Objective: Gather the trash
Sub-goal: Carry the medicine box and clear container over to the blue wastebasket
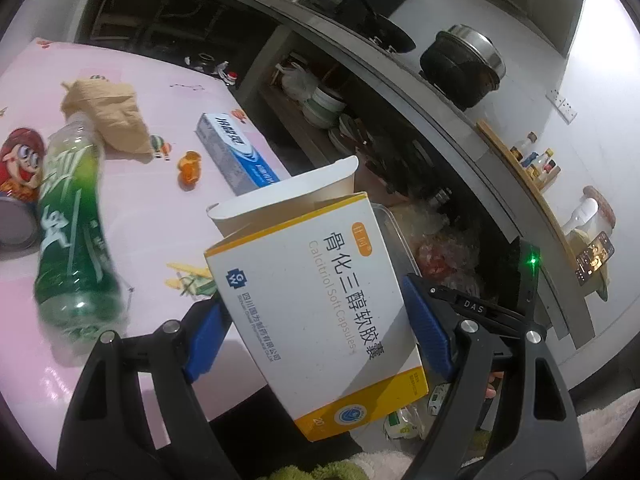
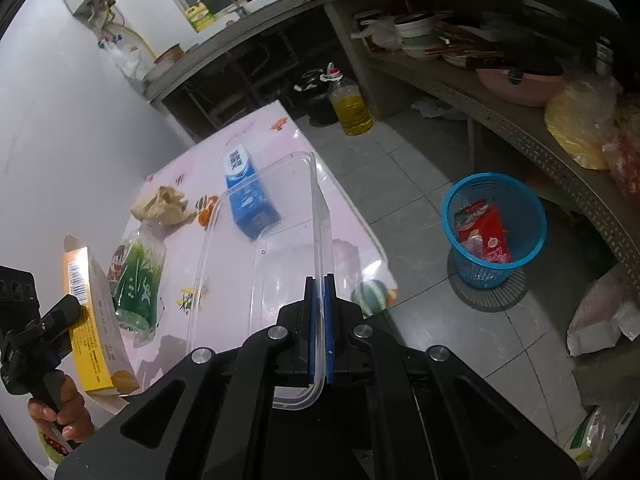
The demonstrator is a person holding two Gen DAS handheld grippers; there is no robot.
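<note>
Gripping a pill box in my left gripper, my right gripper clamped on a clear tray, blue bin nearby

From my feed I log: can cut by the left edge; green bottle motion-blurred, label unreadable; shelf crockery too dim to identify; medicine box partly behind the right gripper's body.
</note>
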